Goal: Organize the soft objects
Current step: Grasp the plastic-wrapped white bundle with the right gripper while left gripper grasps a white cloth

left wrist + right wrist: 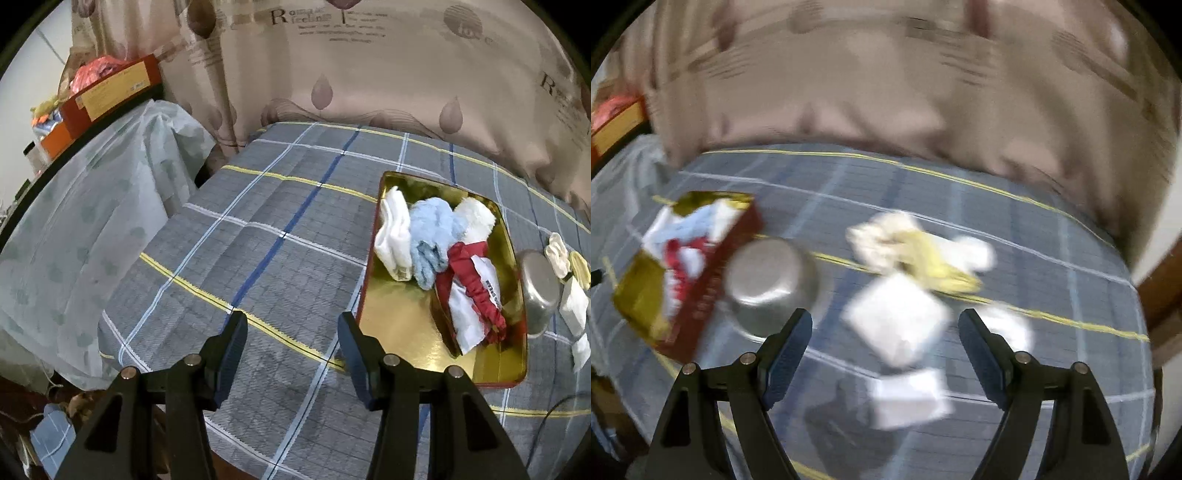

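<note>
Left gripper [291, 328] jaws wide apart, empty, over bare plaid bedsheet [258, 258]. Right gripper [886, 325] also gaping, nothing gripped — white folded cloth [897, 317] lies beyond its tips, cream-yellow rag [916, 251] further out. Right view motion-blurred, details mushy. Left view alone shows red tin [406, 332] contents sharp: white sock [393, 236], blue fluffy cloth [430, 240], red-white fabric [476, 295]. Steel bowl [539, 291] touching the tin's right side.

curtain [369, 62]: large "R", then "Roma…" / "feeling", smaller lines illegible | white cloth [484, 280] in tin [391, 325]: dark lettering, unreadable | right wrist view: blurred, nothing legible
</note>
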`<state>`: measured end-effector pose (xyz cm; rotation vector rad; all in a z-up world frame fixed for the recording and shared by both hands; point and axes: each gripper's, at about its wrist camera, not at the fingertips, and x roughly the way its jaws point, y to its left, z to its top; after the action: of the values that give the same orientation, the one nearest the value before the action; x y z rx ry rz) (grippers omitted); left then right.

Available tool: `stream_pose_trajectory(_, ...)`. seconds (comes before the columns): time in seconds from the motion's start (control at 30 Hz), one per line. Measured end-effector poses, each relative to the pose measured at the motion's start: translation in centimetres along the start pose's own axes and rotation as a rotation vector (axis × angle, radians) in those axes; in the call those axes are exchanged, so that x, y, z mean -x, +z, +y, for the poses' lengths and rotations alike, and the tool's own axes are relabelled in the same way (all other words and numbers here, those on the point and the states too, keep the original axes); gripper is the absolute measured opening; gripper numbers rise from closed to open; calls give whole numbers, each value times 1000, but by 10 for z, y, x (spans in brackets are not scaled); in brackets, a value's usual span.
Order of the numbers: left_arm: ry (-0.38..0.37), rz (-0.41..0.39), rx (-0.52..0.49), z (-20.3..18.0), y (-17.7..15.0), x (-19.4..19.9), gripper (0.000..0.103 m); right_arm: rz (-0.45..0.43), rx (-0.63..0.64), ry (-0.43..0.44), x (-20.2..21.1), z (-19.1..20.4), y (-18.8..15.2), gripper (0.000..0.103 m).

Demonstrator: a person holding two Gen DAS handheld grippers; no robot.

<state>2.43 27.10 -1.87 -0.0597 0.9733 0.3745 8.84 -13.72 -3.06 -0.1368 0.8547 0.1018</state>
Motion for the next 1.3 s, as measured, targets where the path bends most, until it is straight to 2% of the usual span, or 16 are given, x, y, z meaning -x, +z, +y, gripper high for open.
stream_pose_trajectory(0.2,-43,-5,-44,-17,-3,4,52,17,6,-75,-14,-58,-18,79)
stream_pose_trajectory(0.33,-77,-5,-66,-32,-7,9,52,43,-9,-58,-37,-87,-30,79)
stream_pose_trajectory(0.6,-195,20,-138,-74,-13,23,52,45,-5,-24,-83,-100,-29,79)
stream_pose_trajectory(0.7,-252,34,-210,-105,-14,30,52,33,2,-1,-92,-100,-27,79)
stream_pose_trajectory(0.77,-293,37,-250,-126,-15,35,52,24,10,13,-96,-100,-26,73)
stream_pose_trajectory(0.8,-318,43,-278,-140,-15,37,52,22,11,26,-97,-99,-26,60)
stream_pose_trajectory(0.83,-337,46,-298,-152,-16,38,52,21,7,48,-97,-100,-27,42)
stream_pose_trajectory(0.87,-352,49,-316,-163,-17,39,52,27,-2,62,-97,-101,-29,35)
stream_pose_trajectory(1.07,-449,69,-443,-238,-24,41,52,25,-44,48,-79,-123,-54,35)
stream_pose_trajectory(1.3,-566,88,-565,-308,-38,42,52,25,-145,-63,-47,-182,-96,35)
